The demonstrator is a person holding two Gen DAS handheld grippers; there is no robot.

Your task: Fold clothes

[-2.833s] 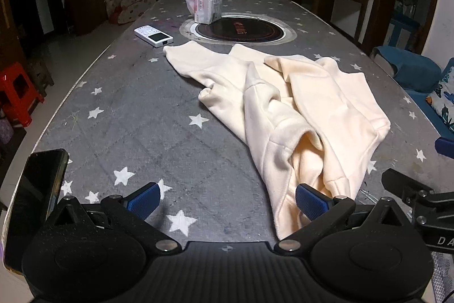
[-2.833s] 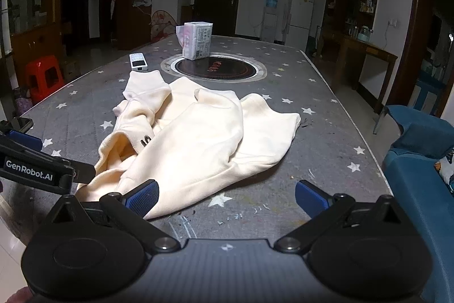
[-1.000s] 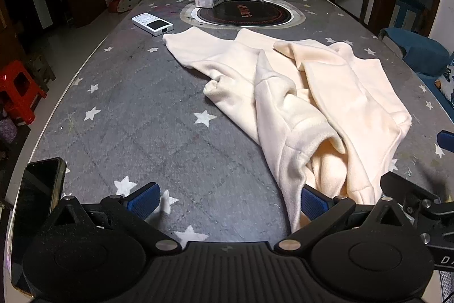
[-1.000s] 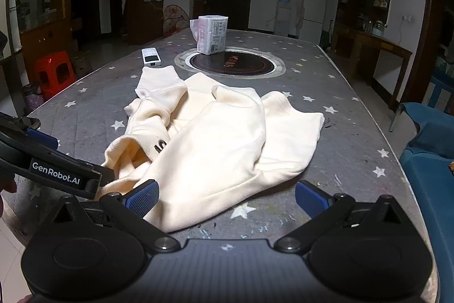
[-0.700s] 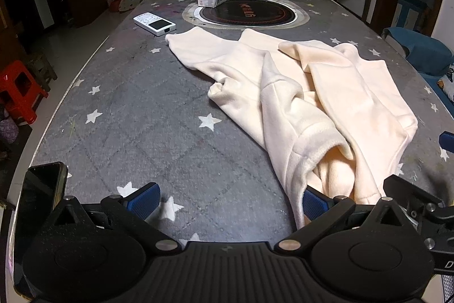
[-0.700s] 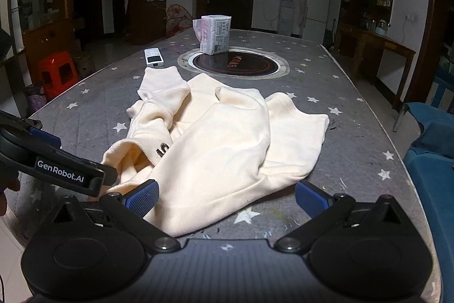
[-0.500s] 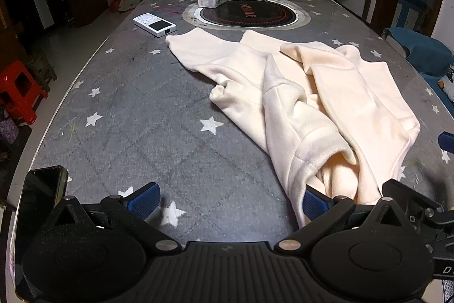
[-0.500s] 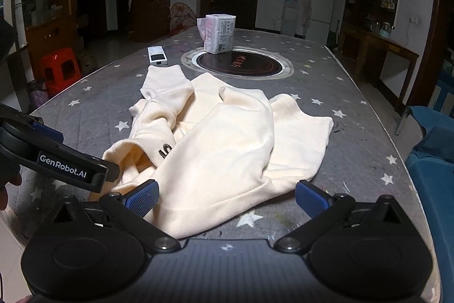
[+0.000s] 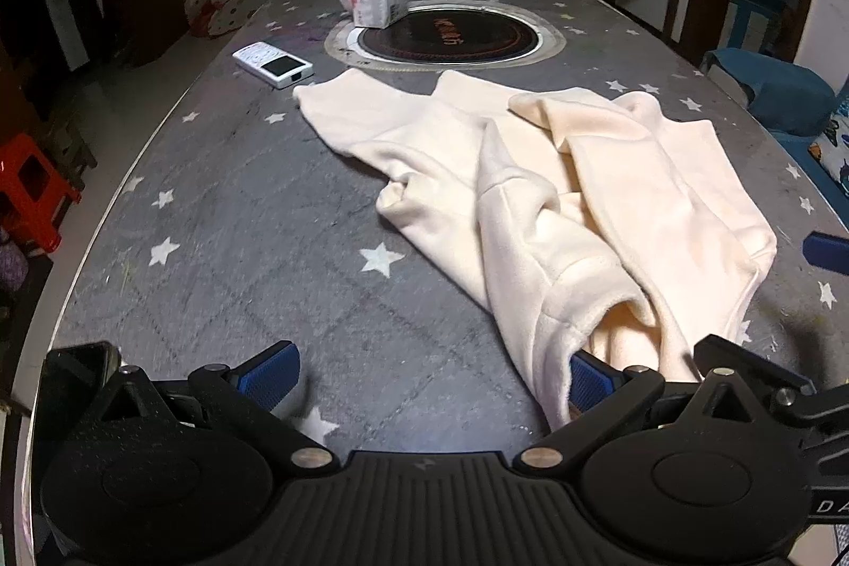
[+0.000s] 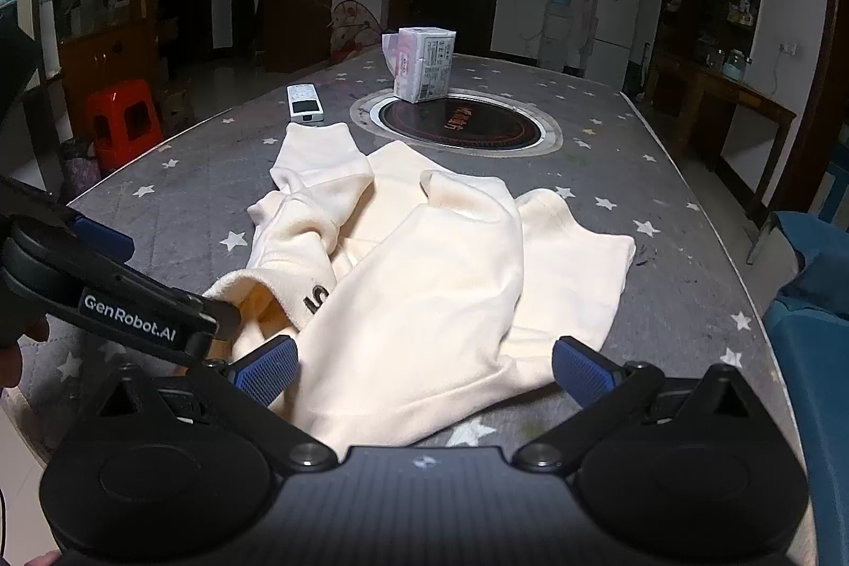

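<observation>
One cream sweatshirt (image 9: 557, 194), crumpled at surface (image 9: 239, 247) near edge: soft, light, floppy; best taken at hem corners. Left gripper (image 9: 419, 377) and right gripper (image 10: 424, 369) fingers spread, empty.

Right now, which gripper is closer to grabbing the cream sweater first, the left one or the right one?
Probably the left gripper. Its open fingers are low at the sweater, one pad against the rolled hem opening. The right gripper is open too, with the lower edge between its fingers, so it could follow.
</observation>
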